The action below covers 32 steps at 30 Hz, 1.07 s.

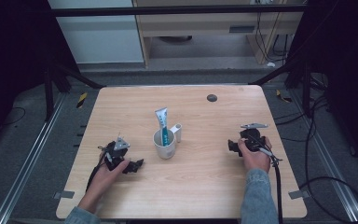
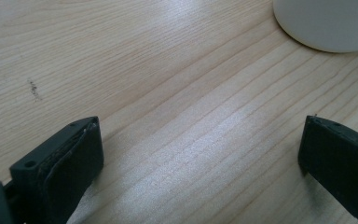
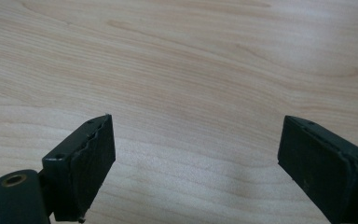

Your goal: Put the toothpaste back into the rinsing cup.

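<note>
on table (image 1: 205, 186), both grippers low, jaws wide apart.

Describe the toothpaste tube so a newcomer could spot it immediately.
Start at the light wooden table and find the white mug near its middle, between the two grippers. The toothpaste tube stands upright inside it, white and teal, the tallest thing there, unlike the small white piece beside the mug.

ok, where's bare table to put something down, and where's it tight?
Free: the far strip between the cup and the dark round spot, the near strip along the table edge between both forearms, and between cup and right tool. Tight: the gap between left tool and cup with its toothpaste tube.
</note>
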Motion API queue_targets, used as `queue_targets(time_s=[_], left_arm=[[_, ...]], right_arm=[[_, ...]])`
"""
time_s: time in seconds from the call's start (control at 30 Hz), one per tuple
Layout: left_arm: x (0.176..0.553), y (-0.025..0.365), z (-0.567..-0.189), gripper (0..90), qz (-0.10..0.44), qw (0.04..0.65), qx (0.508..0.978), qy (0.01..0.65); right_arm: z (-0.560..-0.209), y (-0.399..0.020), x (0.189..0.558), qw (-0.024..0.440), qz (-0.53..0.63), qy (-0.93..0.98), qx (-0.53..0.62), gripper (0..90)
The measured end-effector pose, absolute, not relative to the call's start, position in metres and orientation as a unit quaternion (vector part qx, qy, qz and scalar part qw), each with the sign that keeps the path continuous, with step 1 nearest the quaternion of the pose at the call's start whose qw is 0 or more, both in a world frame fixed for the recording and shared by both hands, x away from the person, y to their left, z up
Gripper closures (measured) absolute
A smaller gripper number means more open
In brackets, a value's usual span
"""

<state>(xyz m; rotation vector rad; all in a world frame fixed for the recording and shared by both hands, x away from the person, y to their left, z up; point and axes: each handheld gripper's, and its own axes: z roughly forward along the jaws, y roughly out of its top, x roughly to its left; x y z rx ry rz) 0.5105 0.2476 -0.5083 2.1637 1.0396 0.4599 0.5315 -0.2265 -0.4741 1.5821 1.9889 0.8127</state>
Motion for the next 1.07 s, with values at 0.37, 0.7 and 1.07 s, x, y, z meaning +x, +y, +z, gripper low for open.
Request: queue_targets(time_s=[0.37,0.7,1.07], left_arm=[[0.511,0.248,-0.508,0.0,0.177,0.342,0.832,0.400],[0.511,0.248,-0.508,0.0,0.177,0.342,0.832,0.400],[0.510,0.248,-0.508,0.0,0.177,0.343,0.832,0.399]], right_arm=[[-0.488,-0.231,0.531,0.232,0.296,0.714,0.590,11.1],[-0.501,-0.230,0.536,0.244,0.295,0.708,0.594,9.6],[-0.512,-0.225,0.536,0.260,0.296,0.690,0.607,0.3]])
